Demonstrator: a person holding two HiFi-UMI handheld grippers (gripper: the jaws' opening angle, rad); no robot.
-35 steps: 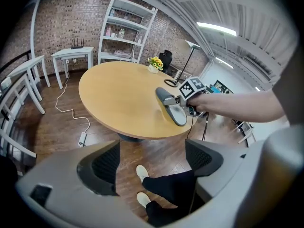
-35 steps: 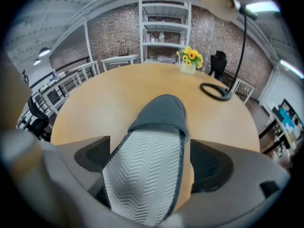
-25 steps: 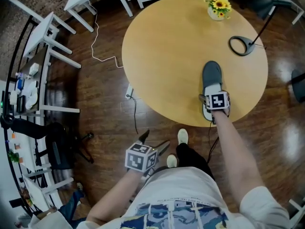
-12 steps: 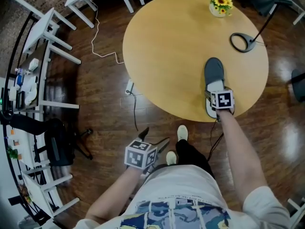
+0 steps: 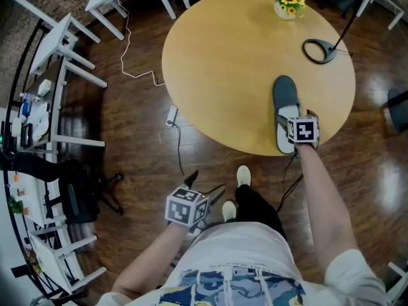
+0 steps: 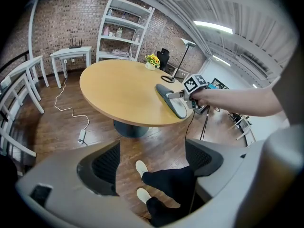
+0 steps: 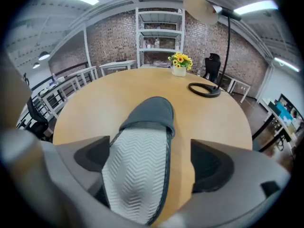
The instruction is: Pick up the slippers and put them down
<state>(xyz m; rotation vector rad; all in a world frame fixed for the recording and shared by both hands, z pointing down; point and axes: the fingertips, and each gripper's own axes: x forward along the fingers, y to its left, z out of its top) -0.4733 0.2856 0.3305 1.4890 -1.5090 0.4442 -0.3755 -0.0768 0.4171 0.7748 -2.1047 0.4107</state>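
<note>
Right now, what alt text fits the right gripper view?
A grey slipper with a white zigzag insole lies on a round wooden table, between the jaws of the right gripper, which are opening. Beyond it stand a pot of yellow flowers and a lamp's black ring base.

Slipper (image 5: pixel 285 104) lies on the worktop (image 5: pixel 217 62), right side, heel at the near edge, toe toward the far edge. Flower pot (image 5: pixel 286 4) stands at the far edge, well behind it. Lamp base (image 5: pixel 320 51) sits by the right edge, behind and right of the slipper. Cable (image 5: pixel 143 76) trails over the floor (image 5: pixel 127 132) off the left edge.
</note>
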